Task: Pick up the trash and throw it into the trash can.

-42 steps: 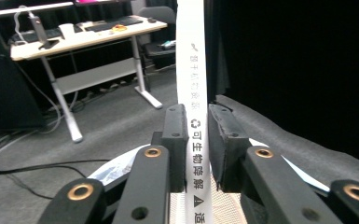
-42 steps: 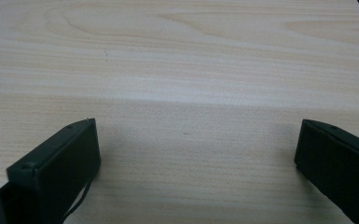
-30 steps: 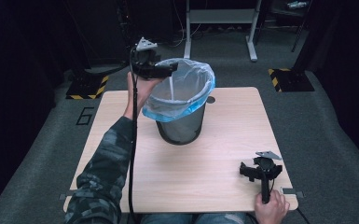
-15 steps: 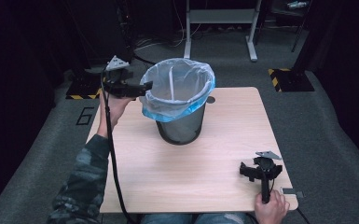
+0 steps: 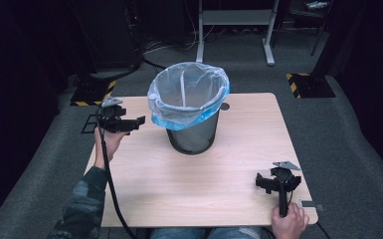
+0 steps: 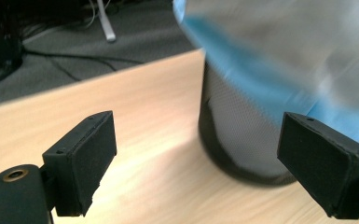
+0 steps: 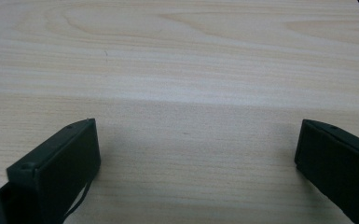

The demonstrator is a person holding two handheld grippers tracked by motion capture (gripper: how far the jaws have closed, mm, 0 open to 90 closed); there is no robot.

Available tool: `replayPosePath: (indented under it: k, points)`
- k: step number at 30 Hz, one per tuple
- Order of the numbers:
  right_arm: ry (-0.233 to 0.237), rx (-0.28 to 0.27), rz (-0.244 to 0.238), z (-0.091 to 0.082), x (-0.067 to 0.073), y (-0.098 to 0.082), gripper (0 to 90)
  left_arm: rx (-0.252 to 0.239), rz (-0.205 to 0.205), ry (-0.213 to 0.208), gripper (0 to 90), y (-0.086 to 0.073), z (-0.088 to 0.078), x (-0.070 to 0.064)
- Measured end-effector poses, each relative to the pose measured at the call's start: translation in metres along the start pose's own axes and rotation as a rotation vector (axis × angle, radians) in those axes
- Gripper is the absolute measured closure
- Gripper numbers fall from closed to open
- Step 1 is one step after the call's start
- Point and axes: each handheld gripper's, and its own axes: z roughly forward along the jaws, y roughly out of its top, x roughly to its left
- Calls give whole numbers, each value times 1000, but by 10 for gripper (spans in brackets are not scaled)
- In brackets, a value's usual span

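Just beside left hand-held gripper (image 5: pixel 132 123), lined mesh bin (image 5: pixel 193 134).

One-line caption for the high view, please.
Black mesh waste bin with its clear blue-edged liner bag on a pale wooden table; open left gripper beside it, open right gripper apart.

No text, label, brand or number can be read anywhere. The only sign-like markings are the yellow-and-black hazard stripes (image 5: pixel 295 83) on the dark base plates standing on the floor beyond the desk (image 5: pixel 248 144) (one more such striped plate (image 5: pixel 90 95) lies at the far left), and they carry no letters.
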Motion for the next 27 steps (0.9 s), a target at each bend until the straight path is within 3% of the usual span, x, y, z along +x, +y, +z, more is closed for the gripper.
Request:
replayPosePath:
  k: [17, 27]
  points:
    - [0, 0, 0, 0, 0, 0, 0, 142, -84, 49, 114, -89, 20, 23]
    - [0, 0, 0, 0, 0, 0, 0, 181, -104, 52, 99, -132, 24, 28]
